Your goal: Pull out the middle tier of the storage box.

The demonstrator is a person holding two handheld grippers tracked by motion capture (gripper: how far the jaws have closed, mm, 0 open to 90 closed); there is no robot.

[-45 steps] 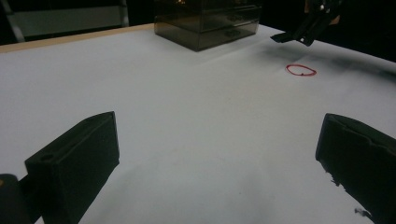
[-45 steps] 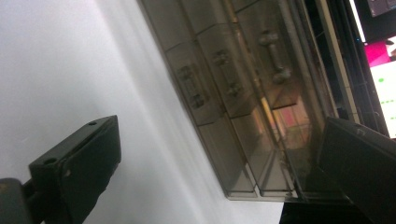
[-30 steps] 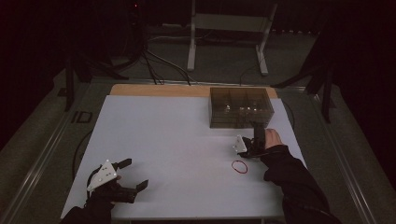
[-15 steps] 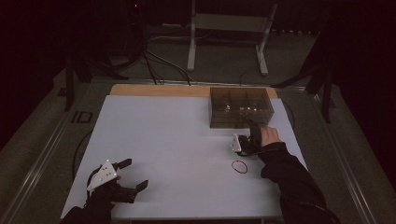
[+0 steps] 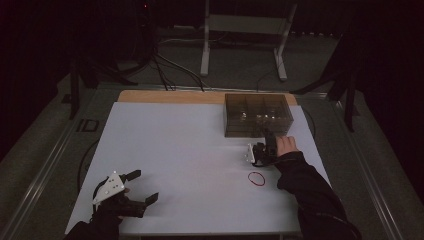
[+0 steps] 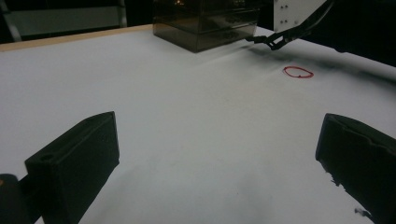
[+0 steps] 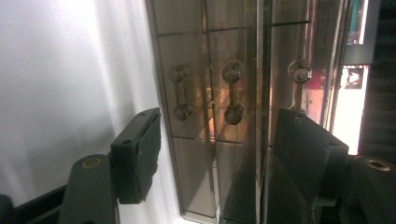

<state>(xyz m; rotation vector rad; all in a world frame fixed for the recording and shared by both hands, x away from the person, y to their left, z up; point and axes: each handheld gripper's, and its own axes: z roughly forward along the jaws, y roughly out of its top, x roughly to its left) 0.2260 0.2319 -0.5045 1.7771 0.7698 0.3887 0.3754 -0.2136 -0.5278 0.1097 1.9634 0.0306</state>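
Drawer box [image 5: 258, 115] sits at table's [image 5: 175, 150] far right; right gripper [image 5: 267, 141] at its front, jaws just closing, handle [image 7: 232, 93] between them, not yet pinched. Centre on handle before closing fully; left gripper [image 5: 141, 187] idle, released, well apart

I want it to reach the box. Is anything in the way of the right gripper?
Nothing visible: the right gripper is right at the smoky drawer box, its jaws just closing, with a drawer handle straight ahead between them.

Drawer box [image 5: 258, 115] blocks the far right; red band [image 5: 256, 178] nearby.
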